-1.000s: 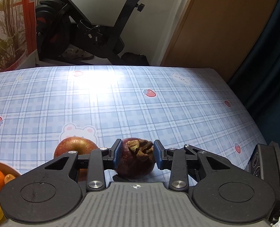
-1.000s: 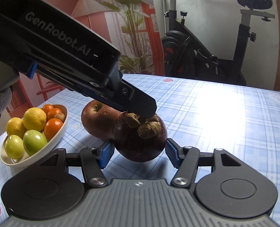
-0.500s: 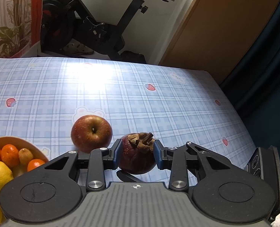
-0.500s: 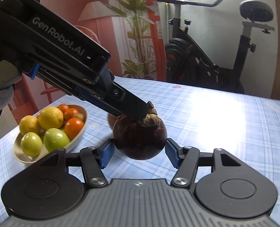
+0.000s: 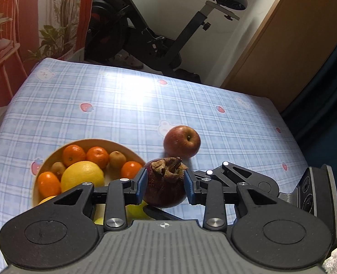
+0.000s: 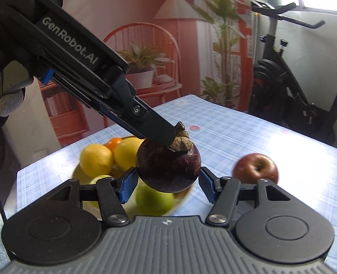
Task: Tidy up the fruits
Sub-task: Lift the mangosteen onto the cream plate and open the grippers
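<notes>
Mangosteen (image 5: 165, 188): dark purple-brown, round, dry brown calyx on top, upright, clamped btwn the left fingers (image 5: 141, 183), off the worktop (image 5: 123, 114); in right-wrist view it sits btwn the right fingers (image 6: 128, 183), which stand apart from its sides. Red apple (image 5: 182, 141): stem dimple up, on the worktop just beyond the left fingers. Bowl (image 5: 45, 162), beige, left of the left fingers, w/ oranges (image 5: 73, 155), a big lemon (image 5: 82, 175), small brown fruits (image 5: 117, 159); green fruit (image 6: 153, 199) below the mangosteen.

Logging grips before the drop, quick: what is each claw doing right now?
Left claw: closed on the mangosteen, lifted by the fruit bowl.
Right claw: open, pads either side of the mangosteen, not gripping.
</notes>
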Demonstrator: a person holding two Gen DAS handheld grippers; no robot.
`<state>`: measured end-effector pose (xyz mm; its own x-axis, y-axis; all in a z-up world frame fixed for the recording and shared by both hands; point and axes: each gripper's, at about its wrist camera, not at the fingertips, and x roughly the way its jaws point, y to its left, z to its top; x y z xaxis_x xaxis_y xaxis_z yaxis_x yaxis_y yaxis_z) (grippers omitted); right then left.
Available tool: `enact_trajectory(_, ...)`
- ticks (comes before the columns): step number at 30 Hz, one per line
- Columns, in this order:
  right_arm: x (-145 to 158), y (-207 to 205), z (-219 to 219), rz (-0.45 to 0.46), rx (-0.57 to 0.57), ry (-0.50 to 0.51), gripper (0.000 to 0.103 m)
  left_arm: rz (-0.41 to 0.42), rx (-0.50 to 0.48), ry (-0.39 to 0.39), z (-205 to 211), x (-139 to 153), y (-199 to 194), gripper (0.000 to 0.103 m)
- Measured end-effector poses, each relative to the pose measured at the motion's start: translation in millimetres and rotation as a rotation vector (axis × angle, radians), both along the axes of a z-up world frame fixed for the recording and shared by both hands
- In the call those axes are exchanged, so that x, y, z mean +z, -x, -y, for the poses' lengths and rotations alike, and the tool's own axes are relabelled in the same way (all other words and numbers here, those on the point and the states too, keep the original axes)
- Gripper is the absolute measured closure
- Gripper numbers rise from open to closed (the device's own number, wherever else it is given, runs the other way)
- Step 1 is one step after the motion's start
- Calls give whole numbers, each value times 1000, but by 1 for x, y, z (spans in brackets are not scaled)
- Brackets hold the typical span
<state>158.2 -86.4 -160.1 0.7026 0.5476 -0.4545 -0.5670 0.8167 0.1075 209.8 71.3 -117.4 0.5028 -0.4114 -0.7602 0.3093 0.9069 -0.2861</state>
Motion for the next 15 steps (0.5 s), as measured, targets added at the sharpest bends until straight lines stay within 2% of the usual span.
enact_trajectory(10, -5, -10, -43, -26, 77, 65, 42, -11, 71, 34, -43, -9, 4, 67)
enact_trajectory(15, -12, -12, -54, -26, 71, 111, 42, -16, 73, 38, -46, -16, 5, 67)
